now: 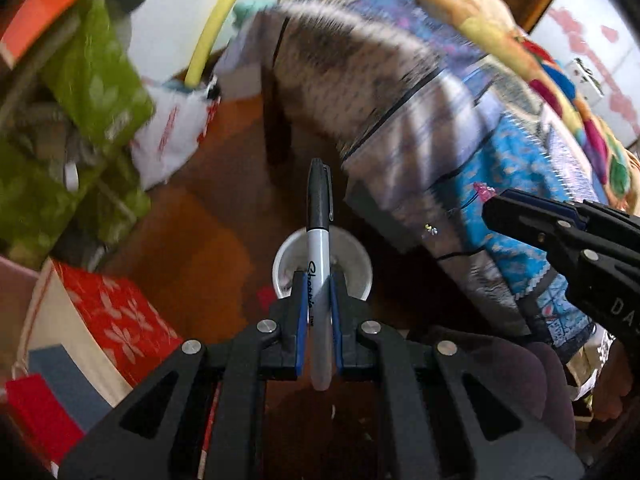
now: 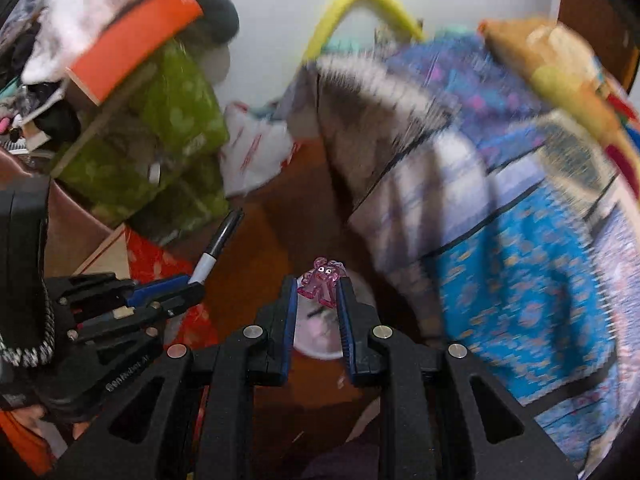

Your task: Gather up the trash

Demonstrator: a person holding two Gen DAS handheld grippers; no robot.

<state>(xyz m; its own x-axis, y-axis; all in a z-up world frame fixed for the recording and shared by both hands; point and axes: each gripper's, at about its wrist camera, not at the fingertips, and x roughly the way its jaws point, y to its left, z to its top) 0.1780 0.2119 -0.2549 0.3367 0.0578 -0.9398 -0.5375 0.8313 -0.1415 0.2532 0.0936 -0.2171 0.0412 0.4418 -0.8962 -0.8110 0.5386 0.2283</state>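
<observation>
Left gripper [image 1: 319, 280] pinching a black-capped marker [image 1: 319, 216], cap pointing far. Right gripper [image 2: 319, 284] clamped on a small pink translucent figure [image 2: 322, 280]. Both directly over a white cup [image 1: 352, 256] standing on the brown floor [image 1: 208, 240], blurry pale scraps inside. Green patterned bags [image 1: 96, 80] far left, bedding [image 1: 500, 160] right.

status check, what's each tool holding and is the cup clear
Left tool shut on marker. Right tool shut on pink toy. White cup on floor under both. Nothing blocking the cup.
</observation>
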